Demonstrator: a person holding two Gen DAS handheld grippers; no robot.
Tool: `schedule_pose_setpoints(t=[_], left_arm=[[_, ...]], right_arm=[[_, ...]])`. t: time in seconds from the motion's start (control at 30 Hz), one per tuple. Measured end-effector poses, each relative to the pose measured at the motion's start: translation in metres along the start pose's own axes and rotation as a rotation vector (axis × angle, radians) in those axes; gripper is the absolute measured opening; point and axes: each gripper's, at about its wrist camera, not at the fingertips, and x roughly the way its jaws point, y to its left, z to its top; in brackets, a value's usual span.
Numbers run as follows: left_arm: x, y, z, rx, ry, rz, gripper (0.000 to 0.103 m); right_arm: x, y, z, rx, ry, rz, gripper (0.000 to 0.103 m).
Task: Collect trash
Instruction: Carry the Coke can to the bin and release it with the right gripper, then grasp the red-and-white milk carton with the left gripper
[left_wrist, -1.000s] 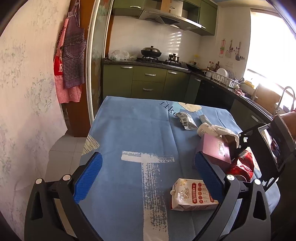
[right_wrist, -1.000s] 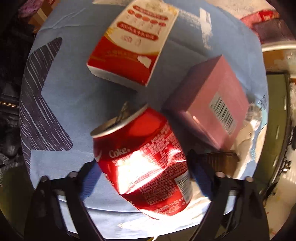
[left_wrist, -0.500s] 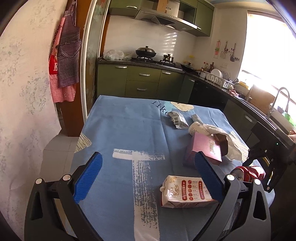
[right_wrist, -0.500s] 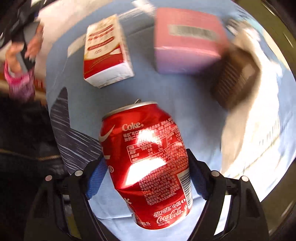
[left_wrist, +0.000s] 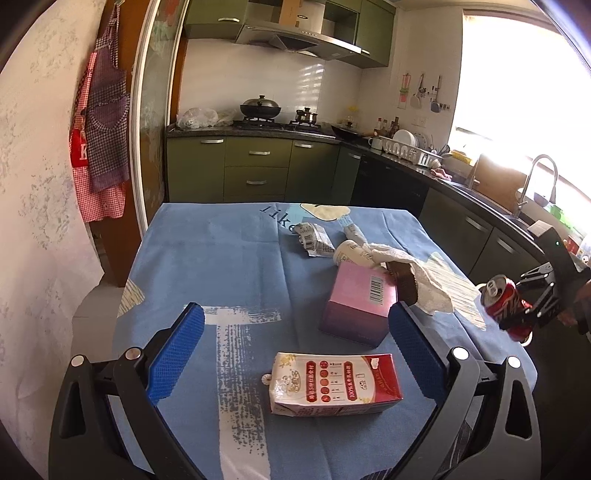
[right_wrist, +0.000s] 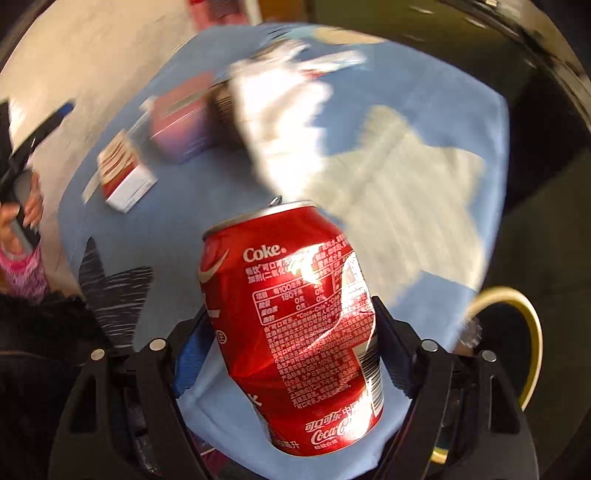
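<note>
The right gripper is pinching a dented red cola can across its body, one finger on each side, and holds it off the table; in the left wrist view the same can hangs in the air just past the table's right edge, its opened top tilted toward the table. Below it in the right wrist view, beside the cloth's corner, the yellow rim of a bin shows, its inside dark. The left gripper is spread wide with nothing between its blue pads, hovering above the near end of the table, which is covered in a blue cloth. Between and just beyond its fingers lies a red and white carton on its side, near the front edge. Behind the carton sits a pink box, and against the box's far right corner are a brown wrapper and a crumpled white tissue that reaches toward the right edge. Farther back lie a white paper cup on its side, a silver packet and a small tube. The left half of the cloth is bare from front to back. Green cabinets stand beyond the far edge, with open floor along the left side.
</note>
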Motion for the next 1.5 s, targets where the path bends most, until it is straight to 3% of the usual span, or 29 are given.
schedule_pose_setpoints(t=[0.17, 0.27, 0.47, 0.53, 0.7, 0.97, 1.17, 1.23, 1.33, 1.43, 1.5], left_arm=[[0.008, -0.017, 0.003, 0.021, 0.019, -0.021, 0.098], [0.013, -0.026, 0.003, 0.033, 0.033, -0.027, 0.098], [0.022, -0.045, 0.005, 0.069, 0.055, -0.035, 0.098], [0.023, -0.050, 0.006, 0.078, 0.061, -0.037, 0.098], [0.025, -0.058, 0.005, 0.095, 0.071, -0.048, 0.098], [0.031, -0.055, 0.001, 0.096, 0.095, -0.037, 0.098], [0.028, -0.050, -0.004, 0.180, 0.105, -0.022, 0.098], [0.029, -0.049, -0.006, 0.216, 0.124, -0.068, 0.098], [0.033, -0.049, -0.009, 0.315, 0.178, -0.210, 0.098], [0.039, -0.053, -0.014, 0.496, 0.245, -0.349, 0.098], [0.044, -0.057, -0.018, 0.607, 0.289, -0.397, 0.098]], right_arm=[[-0.007, -0.103, -0.038, 0.287, -0.013, -0.185, 0.075], [0.004, -0.153, -0.067, 0.434, 0.016, -0.236, 0.075], [0.029, -0.198, -0.095, 0.547, 0.021, -0.268, 0.077], [0.026, -0.205, -0.099, 0.582, -0.004, -0.302, 0.088], [0.006, -0.194, -0.106, 0.630, -0.090, -0.299, 0.088], [-0.015, -0.108, -0.124, 0.611, -0.275, -0.212, 0.088], [-0.009, -0.061, -0.121, 0.546, -0.309, -0.117, 0.089], [-0.009, -0.047, -0.115, 0.506, -0.301, -0.139, 0.089], [-0.005, -0.036, -0.106, 0.467, -0.297, -0.135, 0.089], [-0.002, -0.031, -0.099, 0.449, -0.298, -0.135, 0.089], [0.000, -0.028, -0.096, 0.450, -0.298, -0.129, 0.089]])
